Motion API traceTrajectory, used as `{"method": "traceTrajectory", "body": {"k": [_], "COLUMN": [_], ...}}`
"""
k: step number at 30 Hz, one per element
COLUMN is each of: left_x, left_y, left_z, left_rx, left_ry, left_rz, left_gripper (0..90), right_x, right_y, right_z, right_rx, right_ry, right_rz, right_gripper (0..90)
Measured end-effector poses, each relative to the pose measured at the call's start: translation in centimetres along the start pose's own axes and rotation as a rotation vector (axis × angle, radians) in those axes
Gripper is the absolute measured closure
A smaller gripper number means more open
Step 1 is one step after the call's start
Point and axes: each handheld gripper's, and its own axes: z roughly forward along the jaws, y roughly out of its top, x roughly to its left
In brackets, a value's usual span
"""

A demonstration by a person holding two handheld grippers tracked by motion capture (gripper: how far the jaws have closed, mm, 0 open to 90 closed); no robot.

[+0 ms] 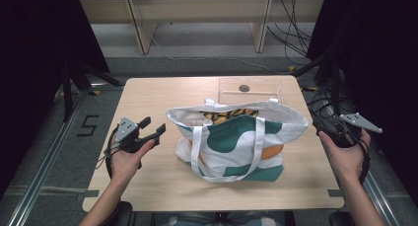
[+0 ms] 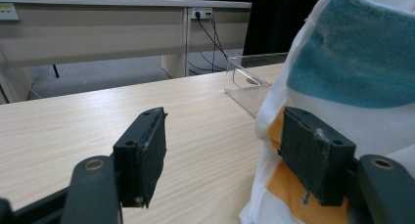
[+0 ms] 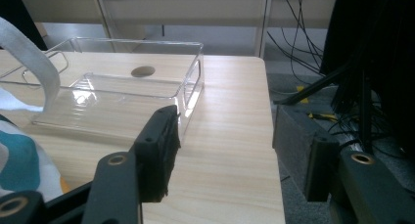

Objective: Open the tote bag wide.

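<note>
The left claw (image 1: 154, 129) is hovering over the counter (image 1: 148, 95) just beside the left flank of the tote bag (image 1: 236, 137), its jaws standing wide apart and gripping nothing; in the left gripper view one pad (image 2: 315, 153) is lying right against the bag's white and orange cloth while the other is facing bare wood. The bag is sitting upright in the middle of the counter, its mouth gaping and something yellow and black (image 1: 224, 116) showing inside, with its two white handles (image 1: 259, 142) drooping down the near face. Behind it, toward the far edge, a clear plastic box (image 1: 250, 90) is standing empty. The right claw (image 1: 335, 130) is waiting near the bag's right side, over the counter's right edge, also well open and empty. The work in hand is probably taking hold of the bag, so the left claw should be closing on a firm fold of the rim or on a handle rather than on the slack side panel, which would only bunch up. The right claw should be coming in to the opposite rim, keeping the mouth open and the bag from toppling toward the box
</note>
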Motion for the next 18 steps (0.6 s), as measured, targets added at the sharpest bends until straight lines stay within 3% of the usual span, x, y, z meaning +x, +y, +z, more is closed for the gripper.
{"method": "traceTrajectory", "body": {"k": [2,4,7,12,18], "left_x": [-0.1,-0.1,-0.2,-0.5,-1.6], "left_y": [0.0,0.2,0.5,1.5,2.9], "left_z": [0.0,-0.2,-0.4,-1.2,-1.7], "left_rx": [-0.005,-0.008,-0.027,-0.059,-0.088], "left_ry": [-0.002,0.001,0.005,-0.008,-0.037], "left_rz": [-0.002,-0.002,-0.004,0.005,0.019], "left_gripper": [33.6,33.6,34.2,36.5,38.6], "right_x": [-0.2,-0.1,-0.2,0.5,0.9], "right_y": [0.0,-0.2,-0.1,0.3,0.4], "right_z": [0.1,0.2,0.1,0.2,0.3], "right_rx": [-0.007,-0.014,-0.007,-0.015,0.002], "right_ry": [0.010,-0.001,0.018,-0.001,0.014], "right_rz": [-0.019,-0.004,-0.010,0.001,-0.023], "right_gripper": [43.5,43.4,43.4,43.2,43.2]}}
